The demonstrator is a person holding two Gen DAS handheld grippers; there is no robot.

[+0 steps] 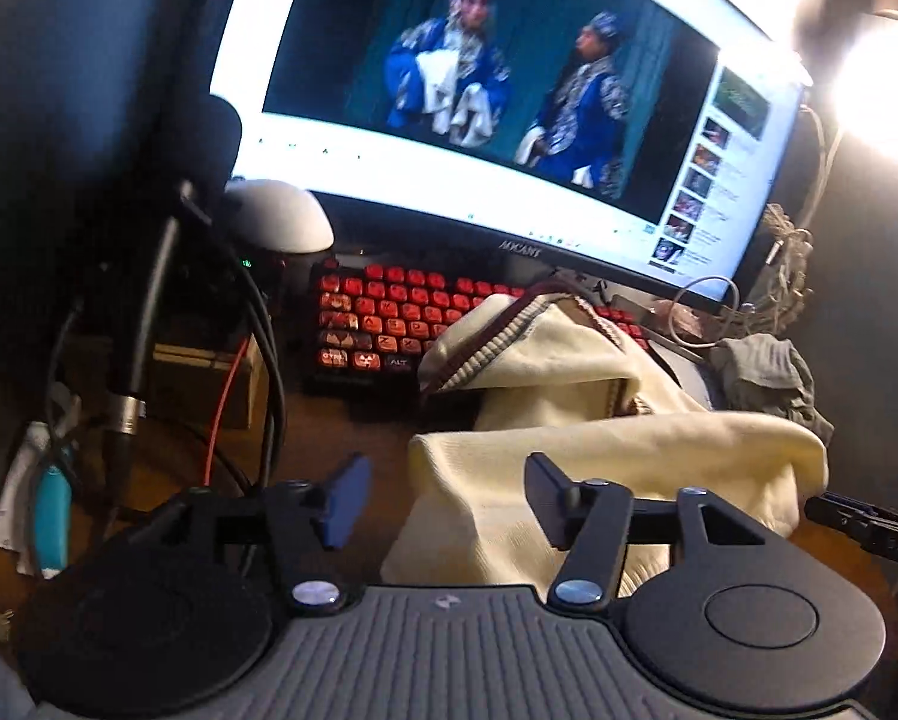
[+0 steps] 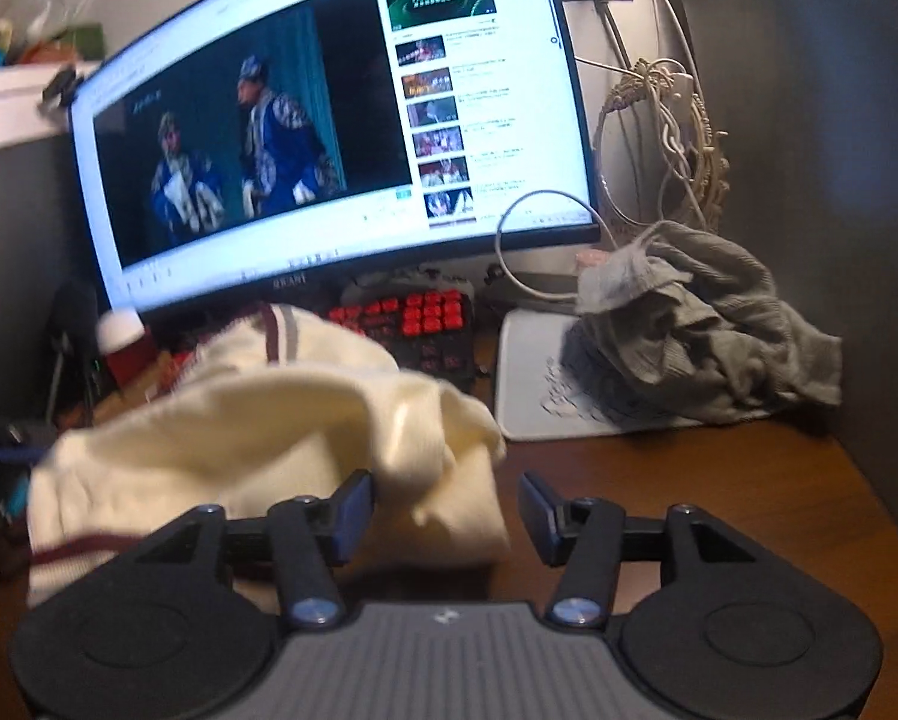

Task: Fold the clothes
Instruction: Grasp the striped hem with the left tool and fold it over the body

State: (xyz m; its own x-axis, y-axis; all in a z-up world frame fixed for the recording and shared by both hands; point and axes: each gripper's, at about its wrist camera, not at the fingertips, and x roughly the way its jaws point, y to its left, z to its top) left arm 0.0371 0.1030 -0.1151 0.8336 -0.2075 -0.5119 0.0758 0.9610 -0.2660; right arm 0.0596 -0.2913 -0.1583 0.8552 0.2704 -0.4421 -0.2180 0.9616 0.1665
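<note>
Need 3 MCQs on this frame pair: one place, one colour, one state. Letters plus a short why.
1. Where does the grey garment lie?
A. on the white mat right of the keyboard
B. on the monitor
C. on the floor

2. What colour are the keyboard keys?
A. green
B. red
C. white

3. How do the right gripper jaws stand?
A. clamped on the cream garment
B. apart, gripping nothing
C. out of view

Answers: 1 A, it is heaped on the mat; 2 B, lit red keycaps; 3 B, a clear gap shows between the pads.
</note>
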